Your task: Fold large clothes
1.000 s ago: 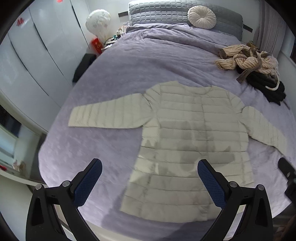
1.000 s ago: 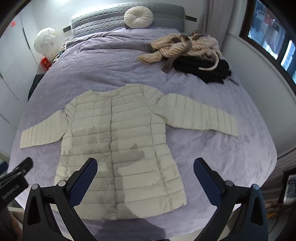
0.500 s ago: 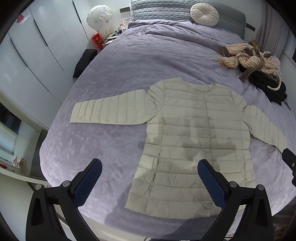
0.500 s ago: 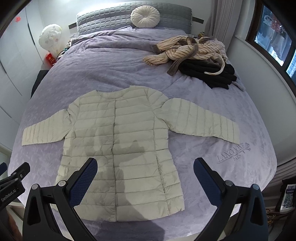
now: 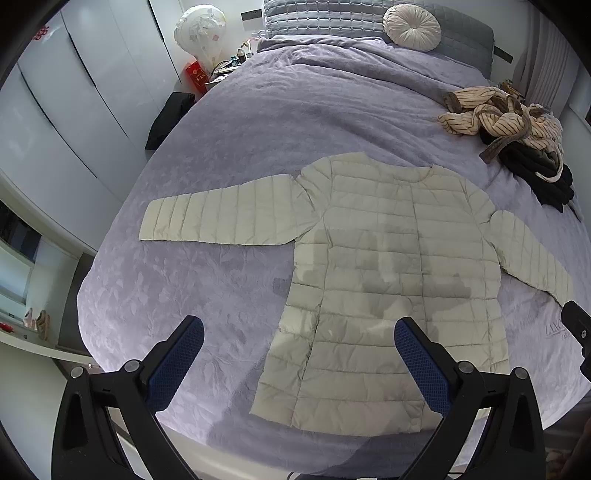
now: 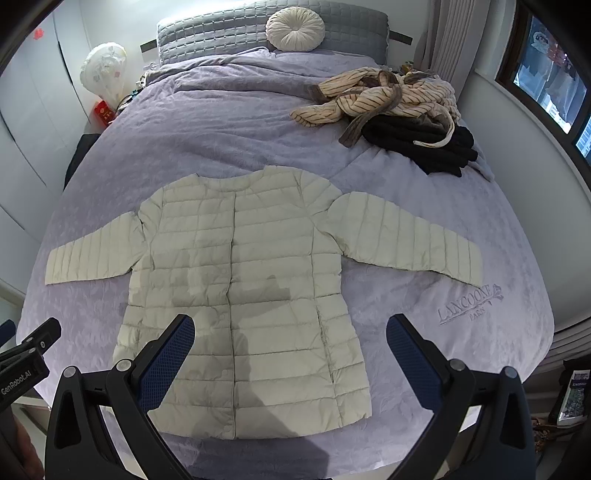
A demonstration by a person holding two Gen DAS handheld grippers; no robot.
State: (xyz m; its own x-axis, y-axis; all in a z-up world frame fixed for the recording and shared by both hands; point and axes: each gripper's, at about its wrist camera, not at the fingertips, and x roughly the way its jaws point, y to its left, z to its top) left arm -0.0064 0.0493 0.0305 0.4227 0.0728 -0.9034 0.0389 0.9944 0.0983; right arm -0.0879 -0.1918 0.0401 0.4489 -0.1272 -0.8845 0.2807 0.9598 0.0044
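A cream quilted jacket (image 5: 388, 266) (image 6: 240, 280) lies flat, front up, on the lilac bedspread (image 5: 258, 118) (image 6: 229, 140), both sleeves spread out sideways and its hem toward the foot of the bed. My left gripper (image 5: 299, 354) hovers open above the bed's near edge, over the jacket's lower left side, holding nothing. My right gripper (image 6: 290, 350) hangs open above the jacket's lower right part, also empty. The other gripper's black body shows at the edge of each view.
A heap of striped beige and black clothes (image 5: 517, 136) (image 6: 399, 110) lies on the far right of the bed. A round cream cushion (image 6: 295, 29) leans on the grey headboard. White wardrobe doors (image 5: 74, 110) line the left; a window (image 6: 554, 81) is at the right.
Both grippers have drawn back and risen from the jacket, so it looks smaller and more of the bed shows. The left view has shifted left. The jacket has not moved.
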